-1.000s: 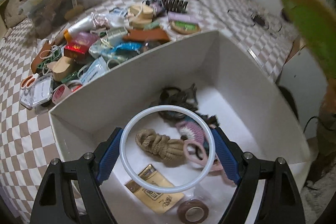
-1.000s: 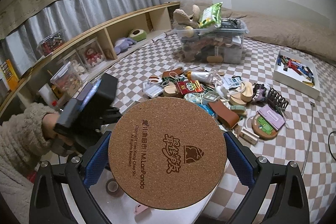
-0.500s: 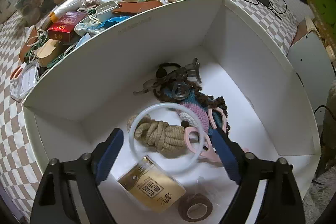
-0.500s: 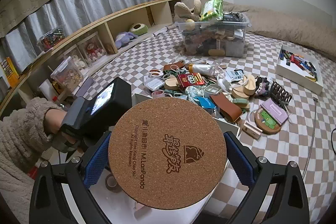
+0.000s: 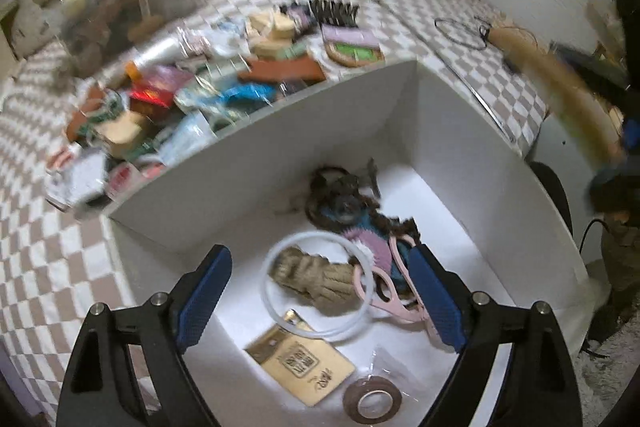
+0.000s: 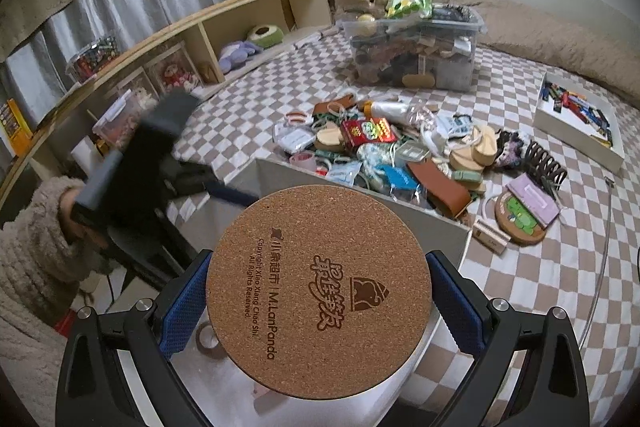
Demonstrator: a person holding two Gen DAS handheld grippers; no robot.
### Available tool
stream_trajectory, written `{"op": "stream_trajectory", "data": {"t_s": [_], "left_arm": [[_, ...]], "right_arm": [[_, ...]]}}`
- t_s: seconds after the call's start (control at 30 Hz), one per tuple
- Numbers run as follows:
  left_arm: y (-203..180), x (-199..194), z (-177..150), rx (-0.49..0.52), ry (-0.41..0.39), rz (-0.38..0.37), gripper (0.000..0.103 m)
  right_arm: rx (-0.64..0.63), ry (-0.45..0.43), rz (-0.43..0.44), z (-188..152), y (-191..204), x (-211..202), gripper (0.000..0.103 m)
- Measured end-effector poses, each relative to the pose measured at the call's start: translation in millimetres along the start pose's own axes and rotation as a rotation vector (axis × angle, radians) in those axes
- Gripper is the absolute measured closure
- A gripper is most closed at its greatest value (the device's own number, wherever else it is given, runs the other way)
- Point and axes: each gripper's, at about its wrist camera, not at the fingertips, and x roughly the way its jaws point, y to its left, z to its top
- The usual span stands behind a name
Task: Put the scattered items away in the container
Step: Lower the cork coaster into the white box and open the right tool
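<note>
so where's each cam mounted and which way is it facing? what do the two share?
Left wrist: sits on the left claw, angled steeply down into the white box at the translucent ring, rope bundle and tape roll; both open blue fingers show.
Right wrist: sits on the right claw, facing across the checkered bed; its fingers clamp a cork coaster; a fuzzy sleeve and the left claw's body show at left.
Shared: the box, the clutter pile, the clear bin.

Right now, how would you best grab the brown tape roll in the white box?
Take the tape roll across its outer rim, from straight above. It appears to lie flat on the white box floor, hole up, with a clear wrapper beside it, so the round sides probably suit two fingers.
</note>
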Motion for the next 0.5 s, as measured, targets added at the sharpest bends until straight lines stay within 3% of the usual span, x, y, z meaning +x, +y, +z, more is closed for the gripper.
{"op": "stream_trajectory", "data": {"t_s": [0.3, 0.5], "left_arm": [[9.5, -40.7, -3.6, -0.01, -0.175, 0.071, 0.012], [17.5, -57.4, -9.7, -0.025, -0.234, 0.099, 0.012]], "right_arm": [[-0.057, 0.157, 0.065, -21.6, 30.1, 33.7, 0.002], [-0.077, 0.355, 0.244, -35.9, 56.0, 60.7, 0.002]]}}
